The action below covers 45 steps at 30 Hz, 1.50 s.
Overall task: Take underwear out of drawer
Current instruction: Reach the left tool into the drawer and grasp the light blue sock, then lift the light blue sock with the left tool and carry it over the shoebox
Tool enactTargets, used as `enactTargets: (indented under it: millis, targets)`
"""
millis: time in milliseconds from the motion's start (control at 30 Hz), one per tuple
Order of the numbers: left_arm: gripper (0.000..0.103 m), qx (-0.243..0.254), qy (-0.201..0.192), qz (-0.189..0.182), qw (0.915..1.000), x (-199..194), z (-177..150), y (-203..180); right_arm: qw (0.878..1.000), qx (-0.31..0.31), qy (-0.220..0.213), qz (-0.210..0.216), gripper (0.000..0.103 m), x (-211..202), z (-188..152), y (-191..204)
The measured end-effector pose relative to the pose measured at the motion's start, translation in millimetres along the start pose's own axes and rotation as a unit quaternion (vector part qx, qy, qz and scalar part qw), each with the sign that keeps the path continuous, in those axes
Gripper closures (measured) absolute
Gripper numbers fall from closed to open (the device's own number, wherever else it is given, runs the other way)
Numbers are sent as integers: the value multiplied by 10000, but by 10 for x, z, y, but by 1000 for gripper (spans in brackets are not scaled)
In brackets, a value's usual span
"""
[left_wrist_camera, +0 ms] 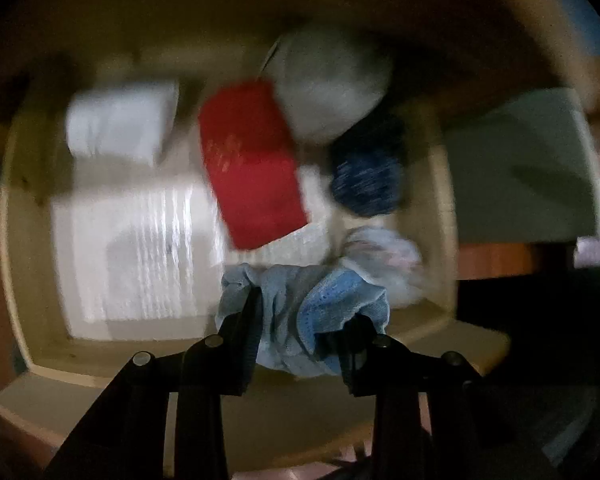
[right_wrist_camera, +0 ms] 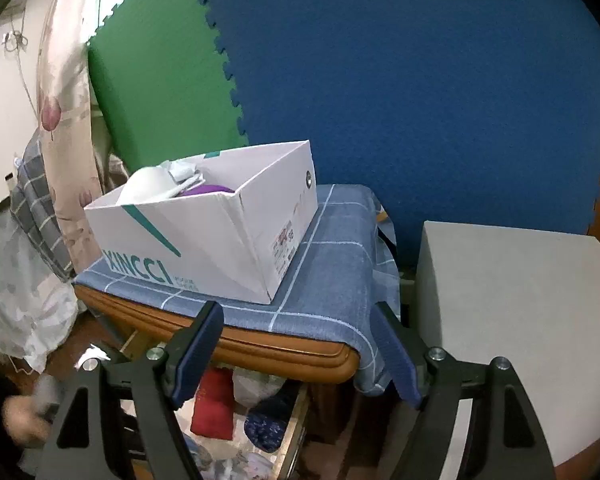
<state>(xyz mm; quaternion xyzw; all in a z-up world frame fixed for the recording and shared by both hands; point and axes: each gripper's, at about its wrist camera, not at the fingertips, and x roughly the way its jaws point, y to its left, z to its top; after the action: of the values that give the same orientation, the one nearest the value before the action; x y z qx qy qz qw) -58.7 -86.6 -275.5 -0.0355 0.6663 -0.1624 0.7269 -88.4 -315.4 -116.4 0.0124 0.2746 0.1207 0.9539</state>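
Pointing steeply down into the open wooden drawer, the left gripper pinches the crumpled light-blue knit underwear bunched crosswise between its fingers near the front wall, while the right gripper hovers spread and empty above the cabinet.

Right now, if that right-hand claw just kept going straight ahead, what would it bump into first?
Probably the table edge under the blue checked cloth, with the white shoebox behind; depth is uncertain.

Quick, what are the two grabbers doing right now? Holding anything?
Left gripper: fingers closed on the light blue underwear in the drawer.
Right gripper: open, holding nothing.
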Motion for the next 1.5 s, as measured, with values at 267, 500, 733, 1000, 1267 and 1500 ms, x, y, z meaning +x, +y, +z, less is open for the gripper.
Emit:
enactTargets:
  millis: [267,500,733,1000,1267,1500]
  targets:
    - [74,1014,-1353,42,9856,-1013,-170,-409,9997,-190,93,-110,25,61,-2,68]
    - [73,1622,-2391,100,9573,-1948,-157,-681,9994,-214,221,-182,25,139,3,82]
    - [73,1922,-3239,131,9263,-2651,-25,-879,9982,-473,318,-206,25,195,-21,185]
    - [72,1823,-4175,222,8899,-3306,322,-1066,9962,-777,330,-227,25,187,-59,289]
    - [72,1669,-4495,10,8775,-3684,701,-1224,9962,-795,283,-204,25,153,-64,293]
    - [71,1010,-3988,-86,9114,-3533,1480,-1175,9962,-792,285,-199,25,155,-68,292]
